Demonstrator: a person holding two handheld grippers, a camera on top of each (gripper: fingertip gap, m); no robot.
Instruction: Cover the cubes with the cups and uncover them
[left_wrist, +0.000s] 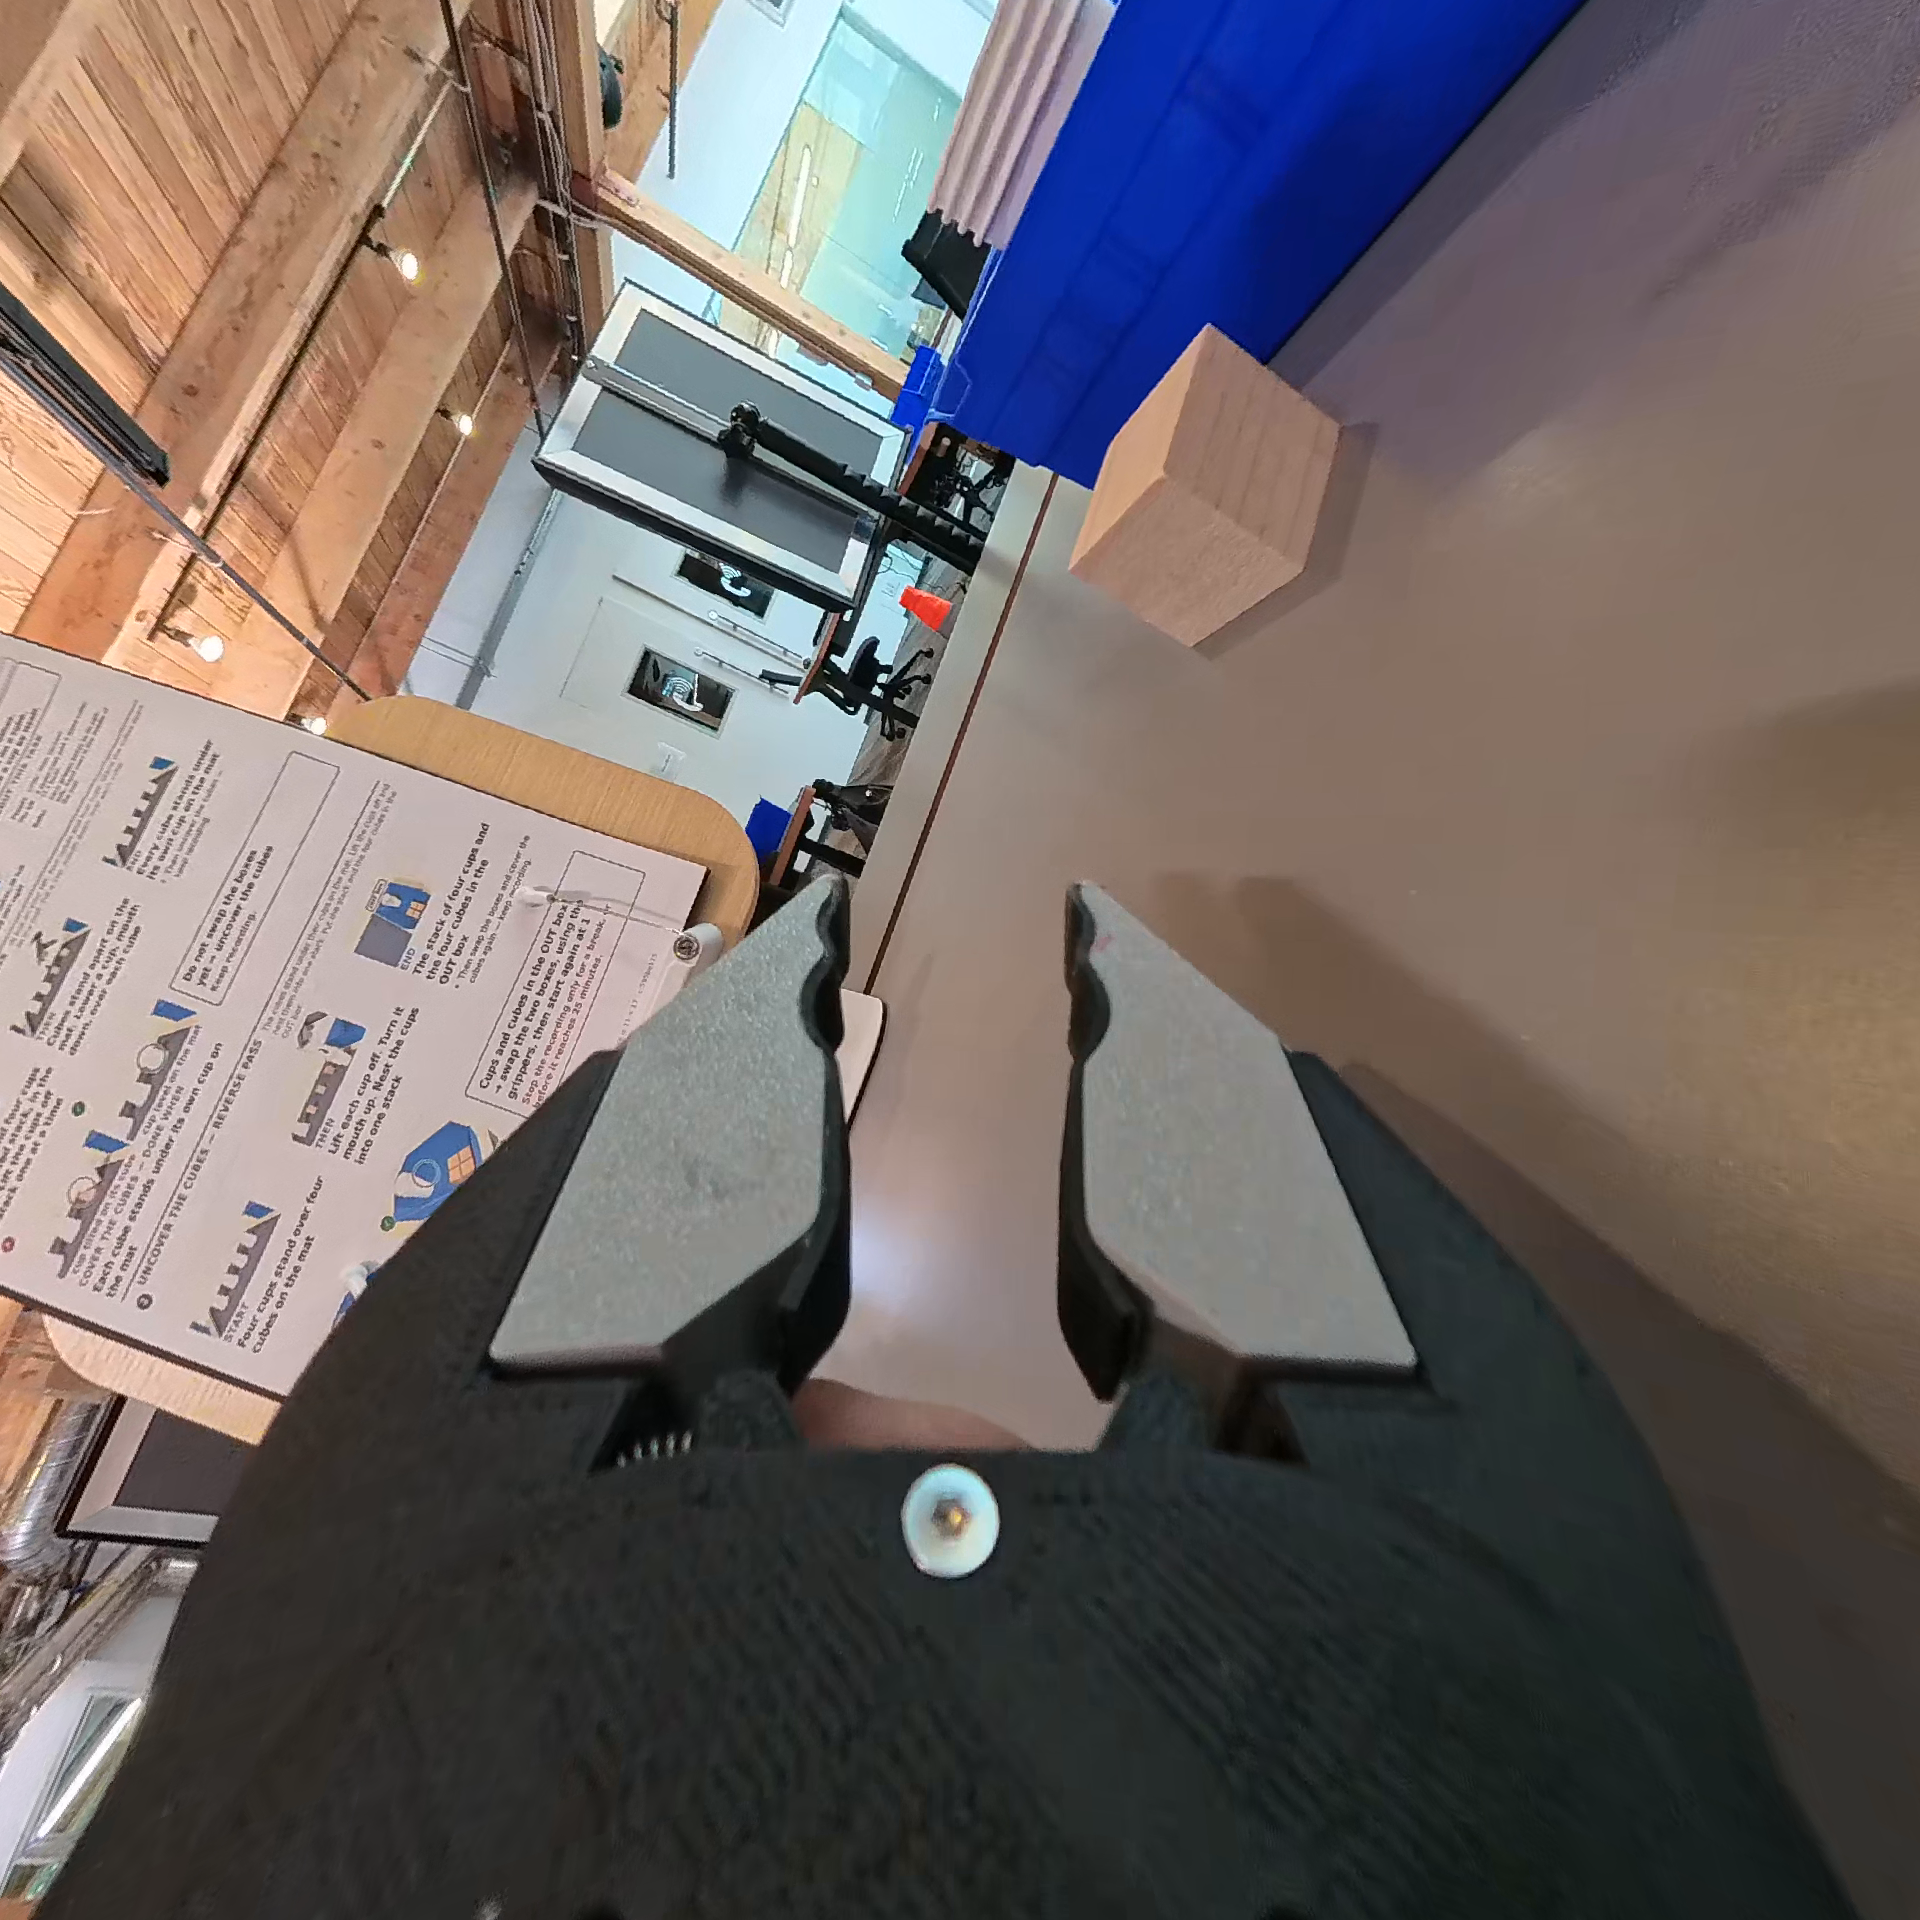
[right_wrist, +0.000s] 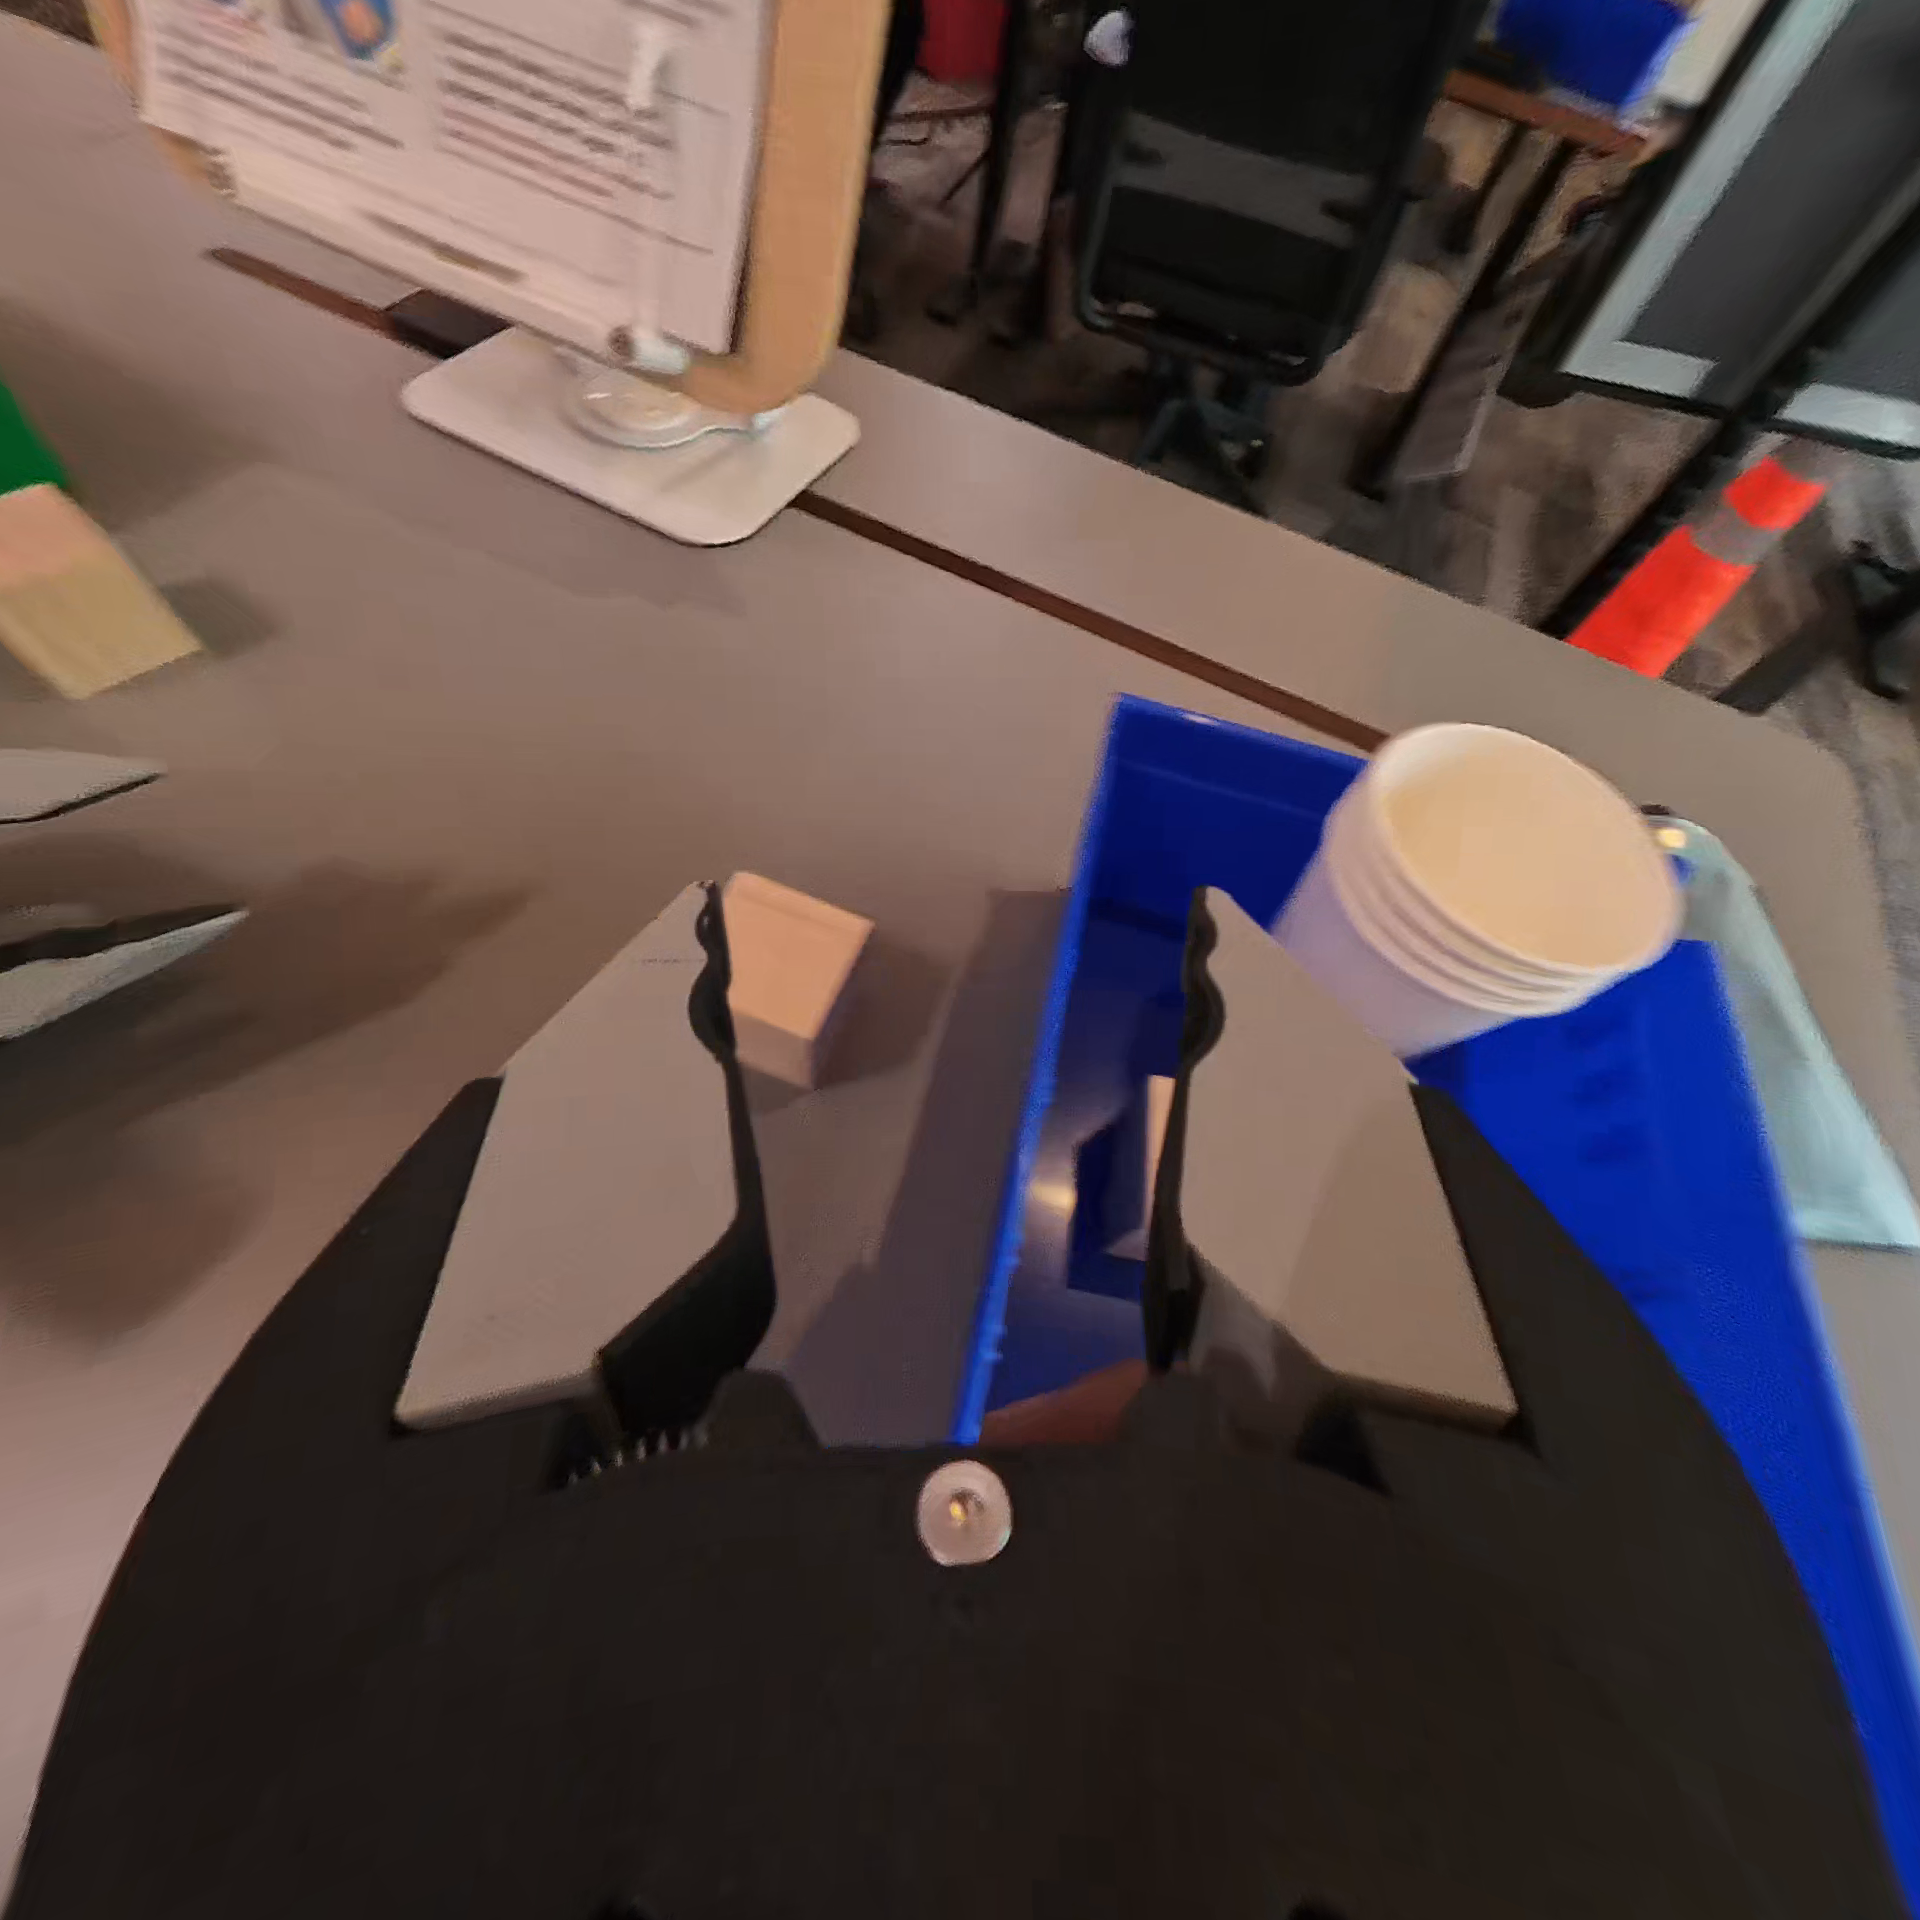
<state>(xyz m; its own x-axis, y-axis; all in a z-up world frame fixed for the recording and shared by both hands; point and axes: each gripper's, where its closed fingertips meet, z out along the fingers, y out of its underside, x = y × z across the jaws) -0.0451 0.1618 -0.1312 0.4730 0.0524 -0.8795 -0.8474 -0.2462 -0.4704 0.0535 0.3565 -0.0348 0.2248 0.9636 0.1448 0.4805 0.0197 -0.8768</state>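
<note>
Beyond the left gripper, a smooth wooden cube is sitting on the matte grey table, its fingers parting on nothing. Right gripper is spreading wide, empty, over a glossy blue bin propping nested white paper cups; another cube is lying just past its left finger.

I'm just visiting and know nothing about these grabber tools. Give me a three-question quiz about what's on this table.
1. True or false: the stack of white cups leans mouth-up in the blue bin.
2. The right gripper holds: A) a cup B) a cube C) nothing.
3. What material is the cube beside the bin in the left wrist view?

Key: 1 true; 2 C; 3 wood.
</note>
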